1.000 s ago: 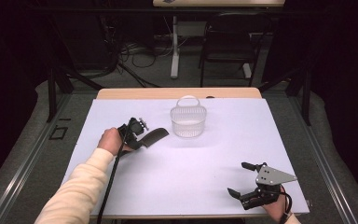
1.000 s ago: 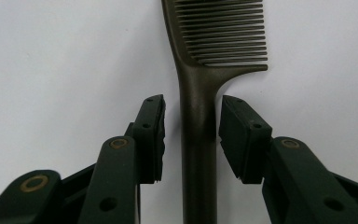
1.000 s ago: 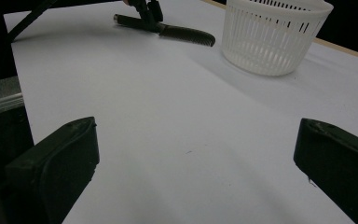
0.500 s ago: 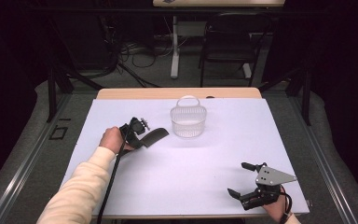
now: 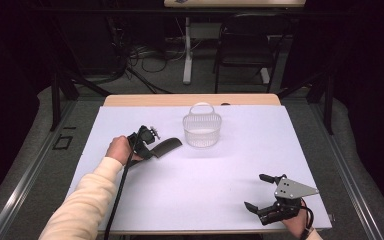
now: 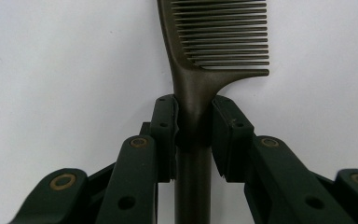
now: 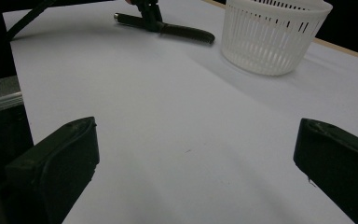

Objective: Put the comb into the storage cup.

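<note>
The white table (image 5: 190, 190) holds a white basket (image 5: 202, 131). Just left of it lies the dark comb (image 5: 166, 147). The left gripper (image 6: 193, 121) has just squeezed tight on its handle. The right gripper (image 5: 259, 192), near the table's front right corner, gapes wide, holding nothing.

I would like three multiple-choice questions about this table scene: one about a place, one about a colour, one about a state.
1. Where does the comb lie relative to the basket in the high view?
A. to its left
B. inside it
C. to its right

2. What colour is the basket?
A. red
B. white
C. black

3. In what state is the left tool?
A. open above the basket
B. open, holding nothing
C. shut on the comb's handle

Answers: 1 A, the comb rests on the white table left of the basket. 2 B, its slotted wall is white. 3 C, in the left gripper view both jaws press the handle just below the teeth.
</note>
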The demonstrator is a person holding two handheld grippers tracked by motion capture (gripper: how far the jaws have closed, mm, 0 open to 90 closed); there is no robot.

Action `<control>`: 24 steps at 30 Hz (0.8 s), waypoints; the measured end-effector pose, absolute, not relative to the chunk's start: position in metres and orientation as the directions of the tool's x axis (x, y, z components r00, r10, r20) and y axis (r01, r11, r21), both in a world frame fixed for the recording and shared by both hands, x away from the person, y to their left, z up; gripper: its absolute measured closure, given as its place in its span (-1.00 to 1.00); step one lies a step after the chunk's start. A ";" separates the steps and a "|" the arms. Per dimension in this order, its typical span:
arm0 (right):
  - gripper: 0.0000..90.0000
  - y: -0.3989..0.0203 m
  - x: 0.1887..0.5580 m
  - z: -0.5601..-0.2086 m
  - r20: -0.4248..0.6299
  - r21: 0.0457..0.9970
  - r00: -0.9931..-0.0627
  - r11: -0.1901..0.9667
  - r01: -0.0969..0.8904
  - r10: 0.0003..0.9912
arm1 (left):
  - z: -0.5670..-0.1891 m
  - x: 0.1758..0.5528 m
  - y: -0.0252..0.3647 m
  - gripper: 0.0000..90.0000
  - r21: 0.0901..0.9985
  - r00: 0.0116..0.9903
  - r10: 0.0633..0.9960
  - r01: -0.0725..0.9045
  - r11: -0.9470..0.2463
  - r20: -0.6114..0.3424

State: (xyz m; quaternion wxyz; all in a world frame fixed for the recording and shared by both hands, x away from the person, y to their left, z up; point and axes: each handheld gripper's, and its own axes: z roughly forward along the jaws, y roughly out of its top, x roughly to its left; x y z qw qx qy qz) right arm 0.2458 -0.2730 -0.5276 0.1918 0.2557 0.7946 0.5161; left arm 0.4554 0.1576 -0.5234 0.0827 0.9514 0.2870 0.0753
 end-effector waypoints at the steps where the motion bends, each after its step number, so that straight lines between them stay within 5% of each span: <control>1: -1.00 -0.273 0.246 -0.528 -0.038 0.919 -0.795 0.334 0.211 0.605 | -0.522 0.454 0.159 0.60 0.212 0.821 0.563 0.537 -0.817 0.094; 24: -1.00 -0.272 0.246 -0.529 -0.035 0.915 -0.797 0.339 0.217 0.603 | -0.509 0.439 0.170 0.60 0.330 0.792 0.606 0.553 -0.765 0.078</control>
